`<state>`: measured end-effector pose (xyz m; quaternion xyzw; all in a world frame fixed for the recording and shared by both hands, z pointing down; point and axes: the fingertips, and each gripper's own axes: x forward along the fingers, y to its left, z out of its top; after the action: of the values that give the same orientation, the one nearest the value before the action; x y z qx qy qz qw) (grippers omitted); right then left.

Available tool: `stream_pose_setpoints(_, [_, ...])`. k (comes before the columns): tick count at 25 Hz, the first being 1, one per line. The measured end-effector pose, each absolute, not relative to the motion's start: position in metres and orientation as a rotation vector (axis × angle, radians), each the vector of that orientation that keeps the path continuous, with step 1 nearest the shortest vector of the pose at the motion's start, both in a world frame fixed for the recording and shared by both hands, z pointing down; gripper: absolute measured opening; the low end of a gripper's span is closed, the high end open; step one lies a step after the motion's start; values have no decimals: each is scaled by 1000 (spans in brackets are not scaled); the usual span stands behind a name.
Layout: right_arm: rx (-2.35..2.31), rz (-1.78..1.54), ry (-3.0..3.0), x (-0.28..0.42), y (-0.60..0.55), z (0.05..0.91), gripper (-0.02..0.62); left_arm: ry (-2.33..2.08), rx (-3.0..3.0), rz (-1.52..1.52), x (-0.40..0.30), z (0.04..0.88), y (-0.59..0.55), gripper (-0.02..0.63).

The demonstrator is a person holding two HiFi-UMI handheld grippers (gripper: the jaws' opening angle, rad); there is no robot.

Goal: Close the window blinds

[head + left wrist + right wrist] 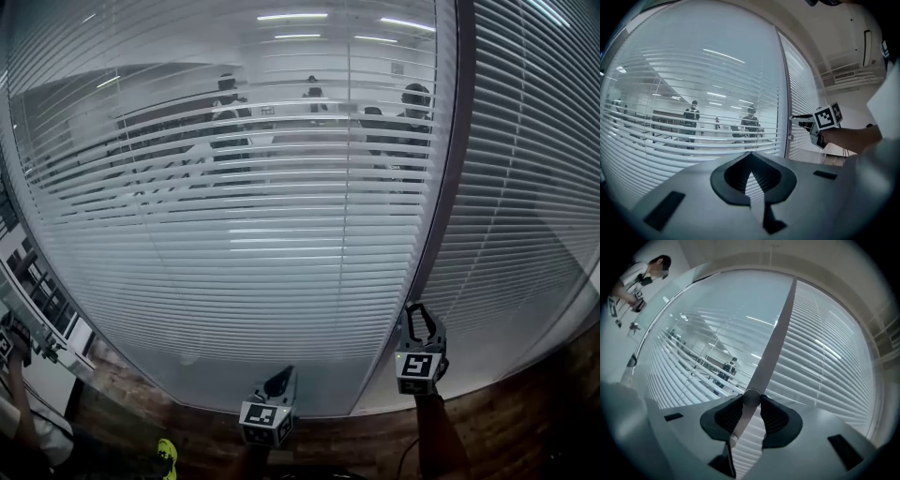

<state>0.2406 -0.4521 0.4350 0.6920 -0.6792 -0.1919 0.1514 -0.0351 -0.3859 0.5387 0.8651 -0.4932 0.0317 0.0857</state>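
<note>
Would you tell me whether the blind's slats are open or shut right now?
Partly open: people in the room beyond show between the middle slats.

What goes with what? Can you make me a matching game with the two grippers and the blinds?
Things:
1. left gripper
2. right gripper
3. blinds

States:
A. slats tilted, and the room behind shows through
B. jaws together, holding nothing
C. jaws closed on the round knob on the window frame

Pairs: 1-B, 2-C, 3-A
</note>
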Motion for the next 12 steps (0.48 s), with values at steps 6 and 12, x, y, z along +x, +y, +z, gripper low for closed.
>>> stream_pose_setpoints(6, [1813,-747,-1773,238,-453,440,123,-1491,2583,109,-39,537,-385,0])
stream_pose_setpoints(12, [1587,-929,-1637,234,-450,438,123,-1464,2595,103,-37,539,-380,0])
